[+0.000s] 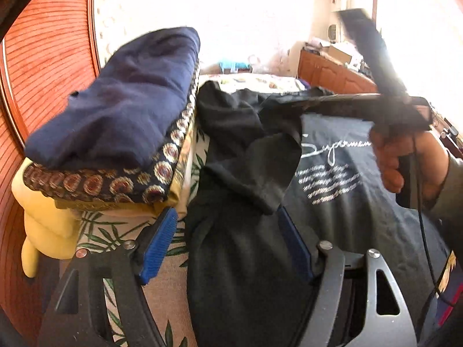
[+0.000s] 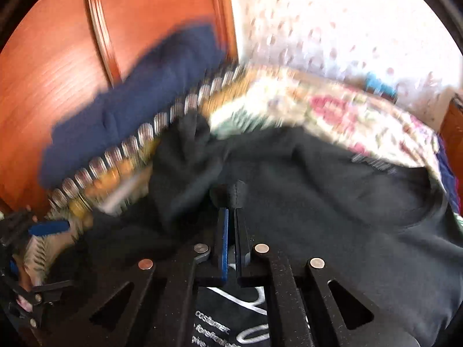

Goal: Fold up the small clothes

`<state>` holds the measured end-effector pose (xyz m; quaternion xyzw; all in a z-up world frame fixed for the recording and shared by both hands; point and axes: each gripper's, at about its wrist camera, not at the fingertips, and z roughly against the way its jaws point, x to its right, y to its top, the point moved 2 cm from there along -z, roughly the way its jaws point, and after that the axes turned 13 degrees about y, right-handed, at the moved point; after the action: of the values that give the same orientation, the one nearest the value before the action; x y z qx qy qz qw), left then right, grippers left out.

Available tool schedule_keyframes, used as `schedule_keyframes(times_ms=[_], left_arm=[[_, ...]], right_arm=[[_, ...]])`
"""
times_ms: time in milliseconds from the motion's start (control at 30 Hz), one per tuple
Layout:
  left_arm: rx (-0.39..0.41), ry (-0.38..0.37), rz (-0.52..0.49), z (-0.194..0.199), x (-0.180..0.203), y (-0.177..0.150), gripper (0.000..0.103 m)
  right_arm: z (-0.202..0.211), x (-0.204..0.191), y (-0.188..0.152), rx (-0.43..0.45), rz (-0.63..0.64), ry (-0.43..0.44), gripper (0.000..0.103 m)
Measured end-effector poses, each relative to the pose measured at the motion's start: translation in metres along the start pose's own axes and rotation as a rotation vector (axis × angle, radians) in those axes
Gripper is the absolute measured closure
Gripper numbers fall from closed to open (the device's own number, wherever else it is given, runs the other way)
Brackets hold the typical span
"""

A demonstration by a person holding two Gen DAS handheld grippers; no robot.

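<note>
A black T-shirt (image 1: 341,202) with white script print lies spread on the bed; it also shows in the right wrist view (image 2: 332,202). My left gripper (image 1: 228,225) is open, its blue pads (image 1: 157,245) standing on either side of a bunched fold of the shirt. My right gripper (image 2: 231,217) is shut on a fold of the black shirt's fabric (image 2: 235,193) and holds it up. In the left wrist view the right gripper (image 1: 361,107) hangs over the shirt with cloth trailing from it.
A stack of folded clothes, navy on top (image 1: 121,95), over a patterned cloth and yellow items, sits at the left against a wooden headboard (image 1: 49,66). The bed has a leafy sheet (image 1: 162,283). A wooden cabinet (image 1: 332,75) stands far right.
</note>
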<state>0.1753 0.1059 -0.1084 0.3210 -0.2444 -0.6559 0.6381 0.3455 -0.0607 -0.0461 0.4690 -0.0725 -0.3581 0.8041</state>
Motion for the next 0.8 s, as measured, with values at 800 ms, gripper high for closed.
schedule_keyframes(times_ms=[800], left_arm=[[0.053,0.050,0.025,0.032,-0.028,-0.001,0.033]], right_arm=[[0.022,-0.030,-0.064,-0.103,-0.035,0.047,0.076]])
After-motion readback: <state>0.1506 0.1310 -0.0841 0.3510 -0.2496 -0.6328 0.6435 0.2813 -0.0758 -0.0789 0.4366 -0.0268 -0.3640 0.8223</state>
